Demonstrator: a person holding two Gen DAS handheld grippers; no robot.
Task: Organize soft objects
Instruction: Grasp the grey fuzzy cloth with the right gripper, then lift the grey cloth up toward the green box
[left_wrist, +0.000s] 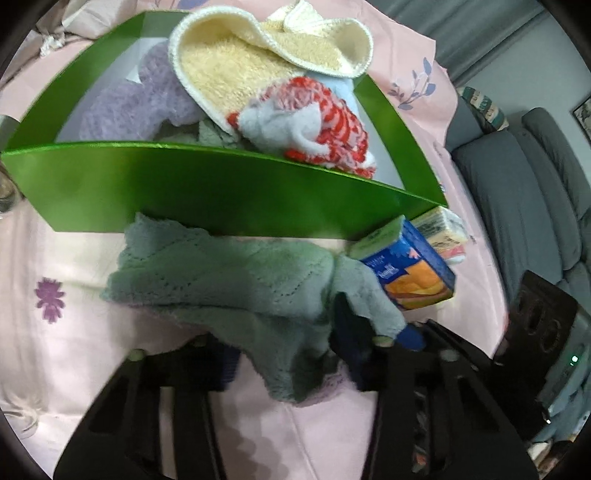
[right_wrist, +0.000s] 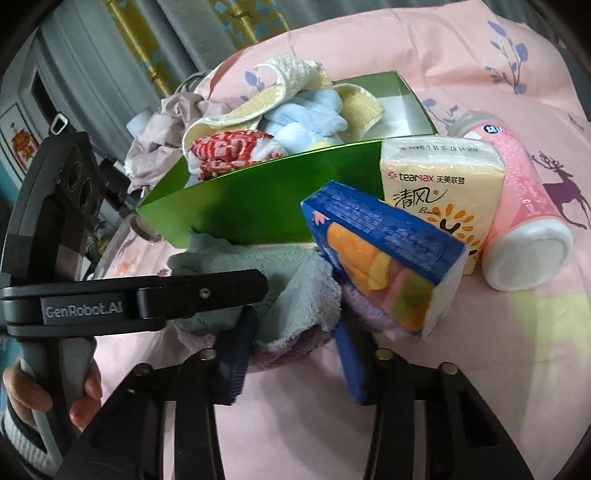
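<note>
A: Room near the green box (right_wrist: 258, 199)?
B: Tight. Blue carton (right_wrist: 388, 254) leans just R of the grey cloth (right_wrist: 291, 273), tissue pack (right_wrist: 443, 184) behind it, pink bottle (right_wrist: 524, 206) far R.
A: Box top?
B: Piled w/ towels (left_wrist: 236, 74); only its upper-R corner is bare.
A: Open sheet (right_wrist: 480, 369)?
B: Lower R of right view.

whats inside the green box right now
The green box holds a cream knitted cloth on top, a red and white fluffy cloth, a lilac fuzzy cloth and a light blue one. Anything beneath them is covered.
</note>
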